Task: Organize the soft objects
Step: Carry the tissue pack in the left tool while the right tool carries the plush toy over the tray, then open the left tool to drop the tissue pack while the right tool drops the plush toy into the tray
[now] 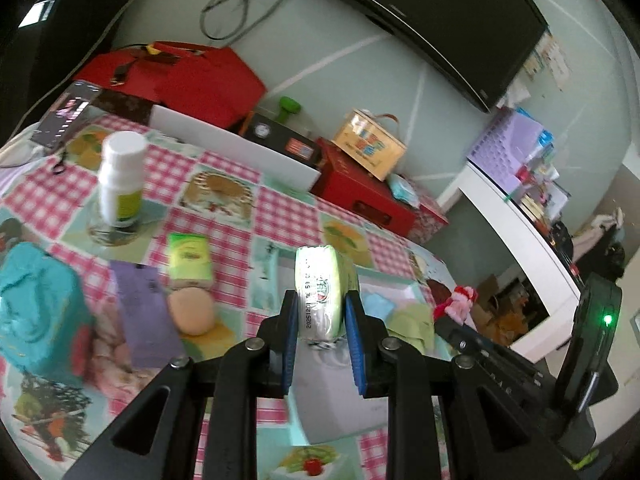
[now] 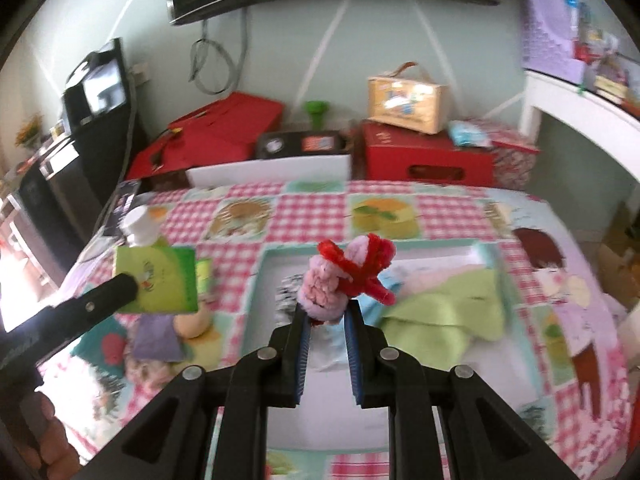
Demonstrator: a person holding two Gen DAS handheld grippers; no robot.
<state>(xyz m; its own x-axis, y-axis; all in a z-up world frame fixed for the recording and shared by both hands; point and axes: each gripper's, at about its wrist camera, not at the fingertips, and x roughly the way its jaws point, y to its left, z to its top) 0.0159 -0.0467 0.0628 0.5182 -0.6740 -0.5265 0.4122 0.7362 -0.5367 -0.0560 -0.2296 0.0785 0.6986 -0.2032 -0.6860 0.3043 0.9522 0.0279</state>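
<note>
The left tool (image 1: 322, 312) pinched a green pouch (image 1: 325, 294) and held it up over the counter (image 1: 288, 208), above the tray's (image 1: 340, 412) left rim. The right tool (image 2: 326, 320) squeezed a pink and red fuzzy toy (image 2: 340, 276) over the middle of the tray (image 2: 264, 268). A green cloth (image 2: 444, 316) lay in the tray's right side. A white bottle (image 1: 120, 176) stood near the counter's far left corner.

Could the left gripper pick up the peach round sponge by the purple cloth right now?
Probably not: the left gripper is shut on the green pouch. The peach sponge lies uncovered to its left, so it would need to drop the pouch first.
</note>
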